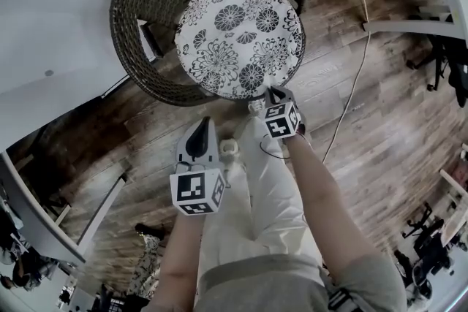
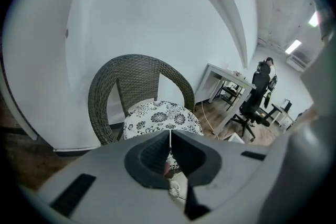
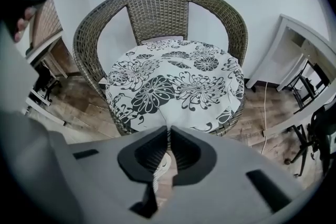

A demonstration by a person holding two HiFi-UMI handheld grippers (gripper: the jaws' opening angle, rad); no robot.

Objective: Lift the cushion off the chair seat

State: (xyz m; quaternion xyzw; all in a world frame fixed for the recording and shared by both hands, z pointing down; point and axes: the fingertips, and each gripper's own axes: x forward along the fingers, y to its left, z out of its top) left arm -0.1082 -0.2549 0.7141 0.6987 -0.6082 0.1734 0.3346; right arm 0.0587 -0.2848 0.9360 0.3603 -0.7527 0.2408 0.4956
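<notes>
A round cushion (image 1: 238,36) with a black-and-white flower print lies on the seat of a dark wicker armchair (image 1: 146,4). My right gripper (image 1: 272,93) points steeply down at the cushion's near edge. In the right gripper view its jaws (image 3: 169,128) stand almost together, pinching the cushion's (image 3: 173,84) front rim at their tips. My left gripper (image 1: 201,129) hangs lower left of the chair, above the wooden floor and apart from the cushion. Its jaws (image 2: 170,136) are shut with nothing between them. The chair (image 2: 136,68) and cushion (image 2: 160,118) stand ahead of it.
A white curved wall (image 1: 51,25) stands behind the chair. A white cable (image 1: 351,69) runs across the wooden floor at the right, near white desk legs (image 1: 409,25). A black office chair (image 2: 254,97) stands at a desk further right. The person's shoe (image 1: 229,148) is below the chair.
</notes>
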